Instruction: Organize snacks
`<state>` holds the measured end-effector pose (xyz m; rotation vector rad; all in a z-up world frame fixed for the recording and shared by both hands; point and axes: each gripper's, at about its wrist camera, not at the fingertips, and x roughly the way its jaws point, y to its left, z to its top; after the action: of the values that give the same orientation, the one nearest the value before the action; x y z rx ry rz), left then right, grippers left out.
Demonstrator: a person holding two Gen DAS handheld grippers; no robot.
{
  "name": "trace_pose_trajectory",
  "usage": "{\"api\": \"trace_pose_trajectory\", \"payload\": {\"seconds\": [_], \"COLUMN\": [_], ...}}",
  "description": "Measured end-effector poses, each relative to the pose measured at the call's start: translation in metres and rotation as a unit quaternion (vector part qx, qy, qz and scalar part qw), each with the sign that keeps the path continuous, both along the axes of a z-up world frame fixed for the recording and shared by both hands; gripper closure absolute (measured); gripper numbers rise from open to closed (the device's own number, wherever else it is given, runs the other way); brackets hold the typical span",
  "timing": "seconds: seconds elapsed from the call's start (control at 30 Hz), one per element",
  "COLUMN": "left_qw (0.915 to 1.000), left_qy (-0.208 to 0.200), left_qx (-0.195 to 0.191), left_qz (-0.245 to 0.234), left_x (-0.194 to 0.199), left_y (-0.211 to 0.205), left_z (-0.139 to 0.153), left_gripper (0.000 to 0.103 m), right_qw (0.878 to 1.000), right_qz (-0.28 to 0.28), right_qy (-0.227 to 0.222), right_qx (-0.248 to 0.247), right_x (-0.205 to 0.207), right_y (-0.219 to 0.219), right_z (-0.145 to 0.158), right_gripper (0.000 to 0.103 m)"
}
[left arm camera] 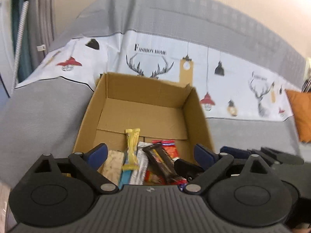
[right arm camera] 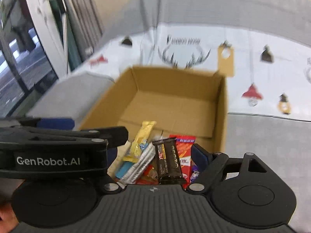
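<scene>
Left wrist view is showing my left gripper [left arm camera: 150, 153] with its blue fingers [left arm camera: 97, 152] spread wide and gripping nothing, hovering over the near end of the cardboard box [left arm camera: 202, 116]. Directly between and just beyond those fingers the snacks are lying in a heap on the box floor: a pale cracker pack [left arm camera: 112, 165] closest to my left finger, a yellow bar [left arm camera: 132, 147] pointing away from me, a silver wrapper [left arm camera: 141, 161] beside it, a dark chocolate bar [left arm camera: 161, 161] lying tilted across a red packet [left arm camera: 171, 148]. Off past my right finger, my other gripper is showing at the edge, outside the box wall.

From the right wrist view, my right gripper [right arm camera: 153, 155] is also sitting wide open and empty; only its right blue finger [right arm camera: 200, 157] is showing, since my left gripper's black body is crossing in front on the left and hiding the other one. Just ahead between them the dark chocolate bar [right arm camera: 169, 161] is lying on top of the red packet [right arm camera: 184, 149], with the silver wrapper [right arm camera: 141, 163] and yellow bar [right arm camera: 142, 139] to its left.

Farther ahead, the far half of the box is showing bare cardboard. Beyond the box, a grey sofa [left arm camera: 38, 106] is carrying it, with a white printed cover [left arm camera: 155, 58] draped over the backrest and an orange cushion [left arm camera: 302, 114] far to my right.
</scene>
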<state>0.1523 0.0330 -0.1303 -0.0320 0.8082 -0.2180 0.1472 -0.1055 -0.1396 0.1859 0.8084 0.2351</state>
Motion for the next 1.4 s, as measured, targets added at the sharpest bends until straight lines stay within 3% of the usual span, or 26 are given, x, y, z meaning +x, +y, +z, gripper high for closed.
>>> {"api": "trace_pose_trajectory", "payload": {"seconds": [0.1,0.23,0.4,0.57,0.77,1.4], "left_qw": [0.9994,0.997,0.9956,0.9932,0.9911,0.9919], "left_qy": [-0.027,-0.043,-0.049,-0.039,-0.044,-0.025], "left_qx": [0.021,0.057,0.061,0.093,0.109,0.109], "left_qz": [0.003,0.031,0.05,0.058,0.062,0.061], "left_x": [-0.031,-0.074,-0.115,-0.139,-0.154,-0.154], "left_y": [-0.007,-0.02,-0.023,-0.027,-0.024,-0.02], "left_z": [0.036,0.075,0.108,0.129,0.14,0.138], "left_gripper": [0.0,0.0,0.0,0.0,0.0,0.0], "right_qw": [1.0,0.999,0.997,0.997,0.996,0.997], "right_qz": [-0.024,-0.051,-0.072,-0.079,-0.085,-0.081], "right_qy": [-0.006,-0.018,-0.012,0.005,-0.006,0.007], "right_qx": [0.018,-0.001,-0.013,-0.004,-0.004,-0.01], "right_x": [-0.027,-0.064,-0.103,-0.129,-0.149,-0.151], "right_y": [-0.008,-0.01,-0.006,-0.005,0.0,0.005], "right_z": [0.031,0.068,0.106,0.125,0.138,0.138], "right_gripper": [0.008,0.001,0.001,0.001,0.001,0.001]}}
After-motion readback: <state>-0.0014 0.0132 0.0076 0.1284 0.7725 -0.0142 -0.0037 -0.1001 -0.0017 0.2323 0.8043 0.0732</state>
